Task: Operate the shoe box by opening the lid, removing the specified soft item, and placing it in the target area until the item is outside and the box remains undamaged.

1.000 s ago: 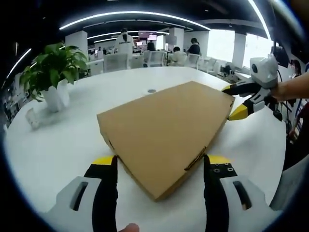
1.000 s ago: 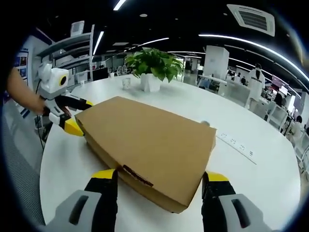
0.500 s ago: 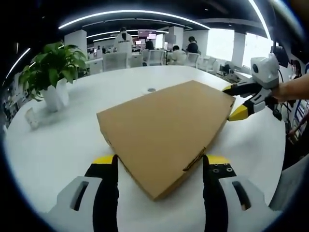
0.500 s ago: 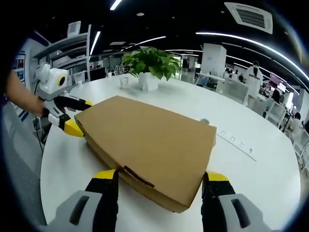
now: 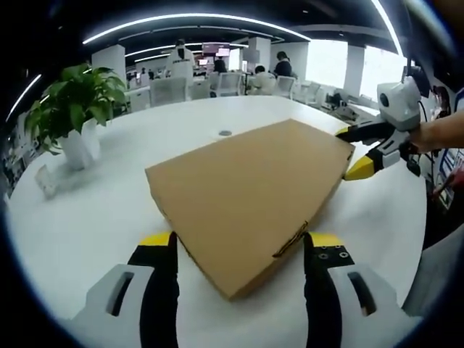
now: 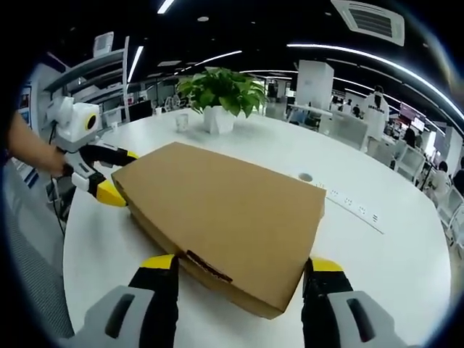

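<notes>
A flat brown cardboard shoe box (image 5: pixel 250 192) lies lid-down-shut on the white round table (image 5: pixel 94 217). My left gripper (image 5: pixel 239 243) is open, its jaws straddling the box's near corner. The right gripper (image 5: pixel 354 154) enters the left gripper view from the right, open around the box's far corner. In the right gripper view the same box (image 6: pixel 225 214) fills the middle, and my right gripper (image 6: pixel 239 264) stands open astride its near corner. The left gripper (image 6: pixel 112 174) appears there at the left, open at the opposite corner. The soft item is hidden.
A potted green plant (image 5: pixel 72 109) stands on the table's far side, with a small cup (image 6: pixel 181 122) beside it. A round cable port (image 5: pixel 225 133) and a power strip (image 6: pixel 354 210) sit in the tabletop. People and office chairs are in the background.
Both cameras have shifted very slightly. The box and both grippers hold the same places around its corners.
</notes>
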The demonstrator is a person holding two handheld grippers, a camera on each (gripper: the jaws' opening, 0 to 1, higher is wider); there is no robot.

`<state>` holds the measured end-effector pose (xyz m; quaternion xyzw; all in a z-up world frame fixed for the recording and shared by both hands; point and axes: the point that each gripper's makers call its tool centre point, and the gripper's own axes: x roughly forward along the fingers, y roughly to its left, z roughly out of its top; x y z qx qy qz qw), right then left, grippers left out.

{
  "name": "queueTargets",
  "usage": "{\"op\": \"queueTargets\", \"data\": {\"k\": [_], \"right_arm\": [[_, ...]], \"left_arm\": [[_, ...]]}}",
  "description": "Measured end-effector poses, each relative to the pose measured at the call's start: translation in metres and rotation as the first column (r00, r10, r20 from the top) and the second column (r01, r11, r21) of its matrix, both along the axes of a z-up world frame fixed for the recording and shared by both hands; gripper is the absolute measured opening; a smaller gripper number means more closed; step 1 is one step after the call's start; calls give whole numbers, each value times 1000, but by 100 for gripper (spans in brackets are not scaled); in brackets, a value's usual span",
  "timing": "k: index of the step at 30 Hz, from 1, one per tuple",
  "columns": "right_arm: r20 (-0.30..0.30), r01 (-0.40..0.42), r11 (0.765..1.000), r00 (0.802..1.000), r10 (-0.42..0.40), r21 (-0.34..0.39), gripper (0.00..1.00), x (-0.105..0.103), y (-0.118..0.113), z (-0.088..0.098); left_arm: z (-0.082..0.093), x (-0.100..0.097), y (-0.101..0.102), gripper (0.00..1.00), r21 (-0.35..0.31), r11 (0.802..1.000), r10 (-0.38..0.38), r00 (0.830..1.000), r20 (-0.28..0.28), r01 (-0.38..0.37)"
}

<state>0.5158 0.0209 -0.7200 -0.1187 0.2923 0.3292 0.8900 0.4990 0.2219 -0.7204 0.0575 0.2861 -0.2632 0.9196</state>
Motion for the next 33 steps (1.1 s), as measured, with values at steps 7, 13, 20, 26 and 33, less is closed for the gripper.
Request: {"op": "queueTargets", "data": {"k": [7,13,20,26,33], "right_arm": [[2,33,999,999,-33,7,67,-8,3,0],[-4,56,998,998,-56,18,67,-14,7,1],[-5,85,996,996,-84,24,66,-23,13,2],[-9,115,993,993,-114,34,66,-33,19,2],[-13,148,988,989,-148,47,66,-42,25,3]], "left_arm": [[0,-1,4,68,1,1000,-17,1000,-6,17],[0,-3,8,68,8,999,-44,999,-17,45],[0,-6,13,68,14,997,-72,997,-26,72],[-1,-10,20,67,16,996,-83,996,-35,84],[0,-14,24,66,23,994,-108,993,-47,109]]}}
